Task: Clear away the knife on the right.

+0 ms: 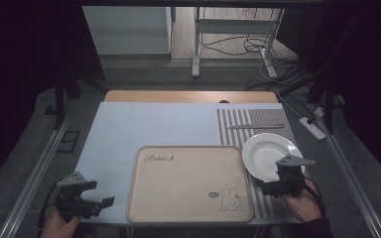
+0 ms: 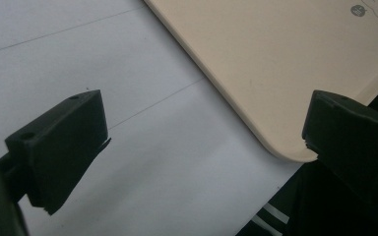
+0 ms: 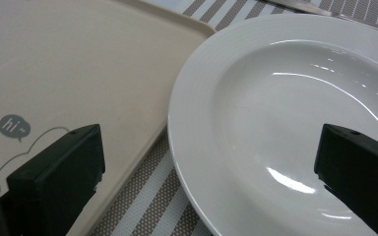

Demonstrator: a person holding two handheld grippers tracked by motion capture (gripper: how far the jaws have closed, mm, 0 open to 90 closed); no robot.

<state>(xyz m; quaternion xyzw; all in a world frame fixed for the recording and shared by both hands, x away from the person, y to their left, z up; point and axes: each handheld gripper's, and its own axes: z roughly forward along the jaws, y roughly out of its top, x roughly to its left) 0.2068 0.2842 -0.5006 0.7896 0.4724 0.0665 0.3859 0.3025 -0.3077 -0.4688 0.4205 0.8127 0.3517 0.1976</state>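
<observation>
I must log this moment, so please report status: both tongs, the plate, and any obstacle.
Left tongs open, empty, near tray corner. Right tongs open over white plate, not gripping. No obstacle seen.

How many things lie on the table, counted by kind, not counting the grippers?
Tray: 1
Plate: 1
Striped placemat: 1
Long thin utensil, kind unclear: 1
Pale table cover: 1
Total: 5

A white plate (image 1: 268,154) (glossy, empty) lies flat on the striped mat (image 1: 258,119), touching the beige tray (image 1: 188,182).
</observation>
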